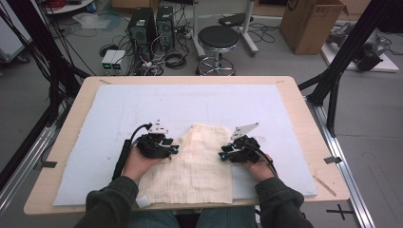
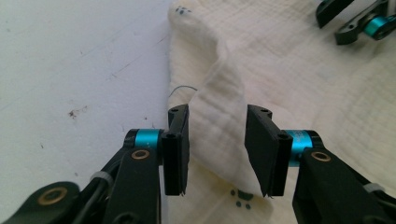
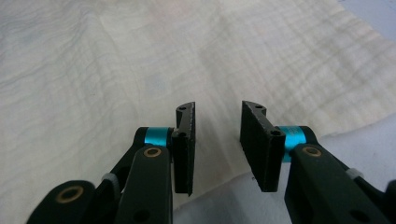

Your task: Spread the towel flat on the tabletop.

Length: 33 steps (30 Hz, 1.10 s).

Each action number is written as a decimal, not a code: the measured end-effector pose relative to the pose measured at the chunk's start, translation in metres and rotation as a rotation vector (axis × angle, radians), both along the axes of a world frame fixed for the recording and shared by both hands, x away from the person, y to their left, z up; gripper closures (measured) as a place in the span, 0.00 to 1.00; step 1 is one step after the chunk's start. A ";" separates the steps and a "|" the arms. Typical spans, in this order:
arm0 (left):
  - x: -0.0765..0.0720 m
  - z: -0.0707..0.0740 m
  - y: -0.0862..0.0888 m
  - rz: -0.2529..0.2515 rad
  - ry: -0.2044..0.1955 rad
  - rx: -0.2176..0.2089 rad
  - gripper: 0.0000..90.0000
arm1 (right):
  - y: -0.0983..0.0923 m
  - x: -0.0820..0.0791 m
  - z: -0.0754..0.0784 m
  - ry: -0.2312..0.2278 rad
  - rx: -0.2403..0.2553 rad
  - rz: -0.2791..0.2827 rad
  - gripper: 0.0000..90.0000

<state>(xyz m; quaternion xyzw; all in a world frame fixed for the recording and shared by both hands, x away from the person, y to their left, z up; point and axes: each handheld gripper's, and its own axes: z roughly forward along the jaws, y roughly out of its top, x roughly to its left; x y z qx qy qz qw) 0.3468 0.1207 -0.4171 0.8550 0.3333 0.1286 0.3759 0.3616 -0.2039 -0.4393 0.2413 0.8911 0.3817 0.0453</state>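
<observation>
the cloth (image 1: 197, 164) lies on the bench's white mat (image 1: 109, 123), its near edge cut off by the sleeves. left gripper (image 2: 217, 140) jaws are narrowly apart around a raised fold (image 2: 219, 107), not pinching. right gripper (image 3: 217, 140) jaws are narrowly open over the cloth's edge at 6 o'clock, holding nothing. from above, that fold is hard to see.

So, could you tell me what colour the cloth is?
Cream cloth, clearest in the left gripper view.
</observation>
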 end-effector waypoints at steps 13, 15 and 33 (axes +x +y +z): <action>0.009 0.001 0.005 0.013 -0.050 0.055 0.97 | 0.000 0.000 0.000 0.001 0.001 0.001 0.73; 0.018 0.009 0.017 0.123 -0.135 0.042 0.97 | 0.000 0.001 0.000 0.002 0.003 0.001 0.73; 0.028 0.006 0.069 0.212 -0.089 -0.068 0.64 | -0.025 0.014 0.014 -0.031 0.084 -0.150 0.63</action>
